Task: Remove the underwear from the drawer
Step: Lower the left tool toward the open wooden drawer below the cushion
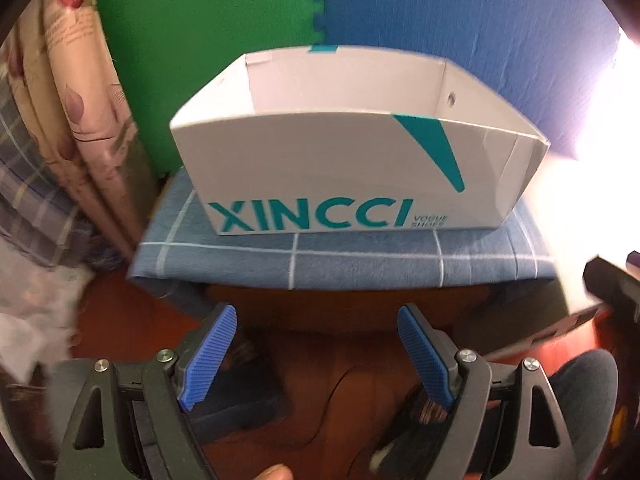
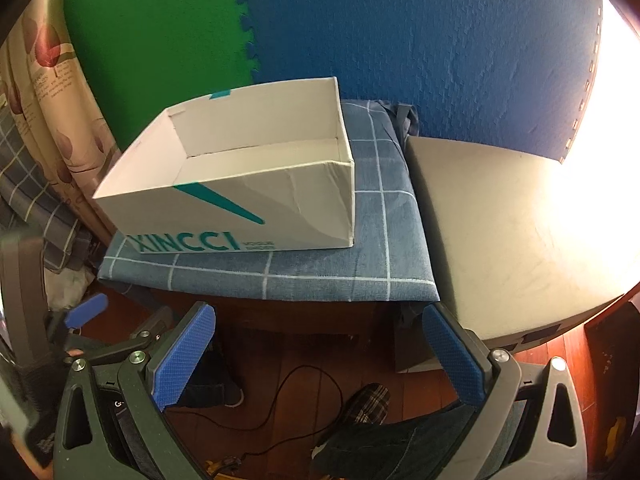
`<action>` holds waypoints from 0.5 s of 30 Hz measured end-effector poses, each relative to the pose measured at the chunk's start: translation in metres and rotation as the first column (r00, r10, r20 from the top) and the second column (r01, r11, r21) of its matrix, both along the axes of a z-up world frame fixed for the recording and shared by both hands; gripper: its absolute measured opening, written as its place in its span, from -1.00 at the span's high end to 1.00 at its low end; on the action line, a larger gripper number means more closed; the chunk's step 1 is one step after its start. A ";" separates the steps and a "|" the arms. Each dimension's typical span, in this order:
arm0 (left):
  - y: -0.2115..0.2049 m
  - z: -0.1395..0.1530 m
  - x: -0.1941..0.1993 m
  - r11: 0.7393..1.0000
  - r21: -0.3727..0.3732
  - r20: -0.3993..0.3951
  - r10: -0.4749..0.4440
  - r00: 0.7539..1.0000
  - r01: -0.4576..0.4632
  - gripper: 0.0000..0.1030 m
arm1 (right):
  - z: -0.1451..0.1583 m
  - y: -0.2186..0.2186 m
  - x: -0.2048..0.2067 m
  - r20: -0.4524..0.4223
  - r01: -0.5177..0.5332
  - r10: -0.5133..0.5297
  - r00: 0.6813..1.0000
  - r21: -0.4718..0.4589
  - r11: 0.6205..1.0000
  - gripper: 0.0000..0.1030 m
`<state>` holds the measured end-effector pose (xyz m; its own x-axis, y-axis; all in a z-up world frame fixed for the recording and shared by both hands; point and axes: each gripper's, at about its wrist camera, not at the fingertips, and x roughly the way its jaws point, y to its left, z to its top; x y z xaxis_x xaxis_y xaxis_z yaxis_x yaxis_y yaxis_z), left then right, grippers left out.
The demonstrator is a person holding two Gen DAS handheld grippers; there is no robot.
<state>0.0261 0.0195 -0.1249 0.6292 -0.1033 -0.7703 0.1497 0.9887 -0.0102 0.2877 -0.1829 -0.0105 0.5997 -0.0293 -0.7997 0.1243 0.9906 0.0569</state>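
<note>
A white open-top cardboard box printed "XINCCI" in teal serves as the drawer and stands on a blue checked cushion. The right wrist view looks down into the box; the part of its white floor that shows is bare, and the front wall hides the near strip. No underwear is visible in either view. My left gripper hangs open below and in front of the cushion edge, holding nothing. My right gripper is open too, low in front of the cushion, with nothing between its fingers.
Green and blue foam mats cover the wall behind. Flowered curtains hang at the left. A grey pad lies right of the cushion under strong glare. Below are a wooden floor, a black cable, a checked slipper and a person's jeans-clad legs.
</note>
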 end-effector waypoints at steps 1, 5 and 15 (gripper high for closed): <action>0.004 -0.011 -0.005 1.000 -0.023 0.035 -0.011 0.999 0.012 -0.65 | -0.003 -0.003 0.002 -0.003 0.008 -0.008 1.000 -0.007 1.000 -1.00; 0.009 -0.076 -0.013 0.991 -0.004 0.032 -0.130 0.991 0.131 -0.65 | -0.019 -0.020 0.010 -0.017 0.050 -0.051 0.999 -0.041 0.998 -1.00; 0.000 -0.119 0.048 0.995 -0.098 0.145 -0.022 0.989 0.037 -0.65 | -0.055 -0.038 0.029 -0.083 0.067 -0.064 0.994 0.031 0.997 -1.00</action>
